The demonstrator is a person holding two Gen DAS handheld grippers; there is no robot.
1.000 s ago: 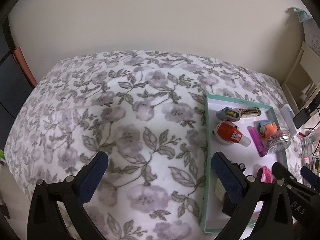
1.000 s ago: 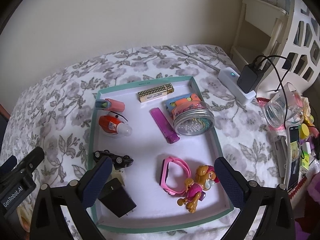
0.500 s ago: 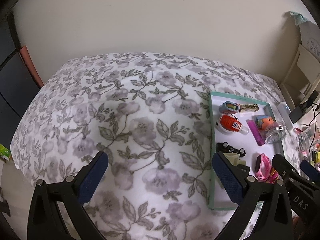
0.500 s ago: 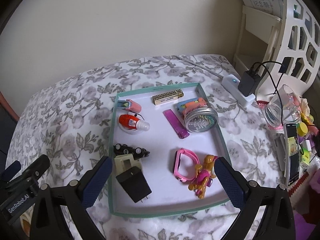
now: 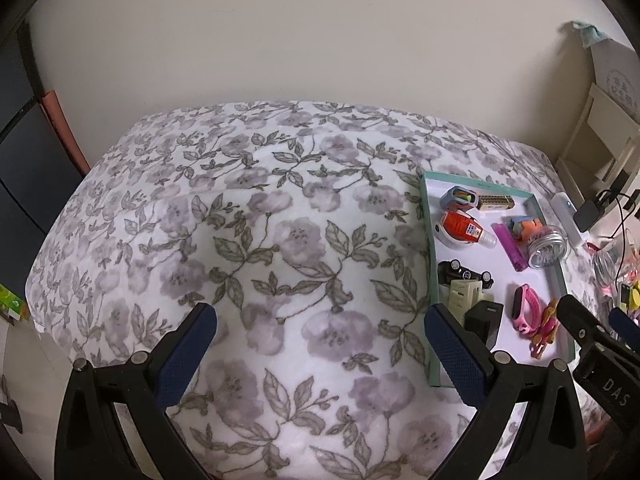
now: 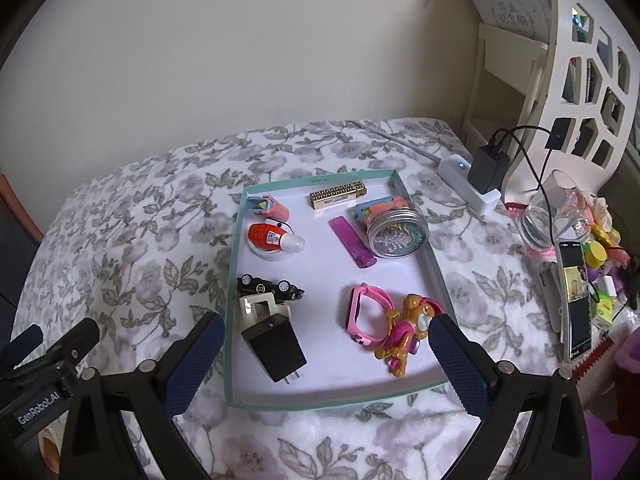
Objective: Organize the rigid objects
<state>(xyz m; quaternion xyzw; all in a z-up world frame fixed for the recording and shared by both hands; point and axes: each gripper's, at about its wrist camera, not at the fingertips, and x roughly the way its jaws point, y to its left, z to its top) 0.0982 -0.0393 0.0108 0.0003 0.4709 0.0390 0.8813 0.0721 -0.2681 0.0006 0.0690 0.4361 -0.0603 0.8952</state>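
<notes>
Here, left gripper [image 5: 320, 344] spread, empty; right gripper [image 6: 326, 350] spread above tray [image 6: 236, 280].

A bed [image 5: 280, 240] covered with a white blanket [image 6: 132, 240] printed in grey-purple flowers and leaves carries everything. Most of its left part lies bare. On its right part rests a shallow tray [image 6: 234, 280] with a teal rim and white floor, its long sides running away from the cameras. Beyond the tray's far right corner a white power strip [image 6: 466, 184] lies on the blanket with a black charger [image 6: 489, 168] plugged into it, a cable running off to the right. Near the bed's right edge stand a clear glass [image 6: 554, 216] and a phone [image 6: 576, 300] with its screen lit, beside a heap of small colourful items too jumbled to tell apart.
</notes>
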